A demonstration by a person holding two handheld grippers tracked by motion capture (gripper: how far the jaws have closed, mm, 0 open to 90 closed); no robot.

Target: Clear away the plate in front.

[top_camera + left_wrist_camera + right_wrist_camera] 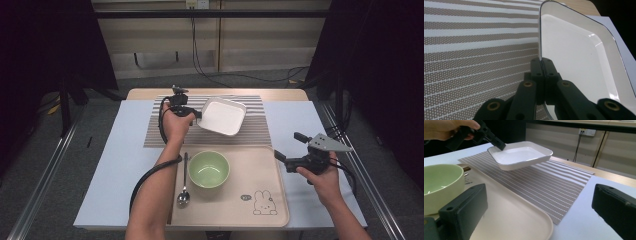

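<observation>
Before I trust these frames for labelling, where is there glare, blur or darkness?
High view: dark corners, table evenly lit. Left gripper view: glare streaks on the dish, and the tool itself looks soft. Right gripper view: near jaws blurred, dish sharp with a soft shadow on the mat.

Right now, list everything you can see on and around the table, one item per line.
dish: 1, white, lifted over the mat, rim clamped by the left gripper
mat: 1, brown and white stripes, far middle of the table
tray: 1, beige with a rabbit print, near edge
bowl: 1, green, on the tray
spoon: 1, metal, on the tray left of the bowl
table: 1, pale top
left gripper: 1, black, shut on the dish
right gripper: 1, black, open, beside the tray
</observation>
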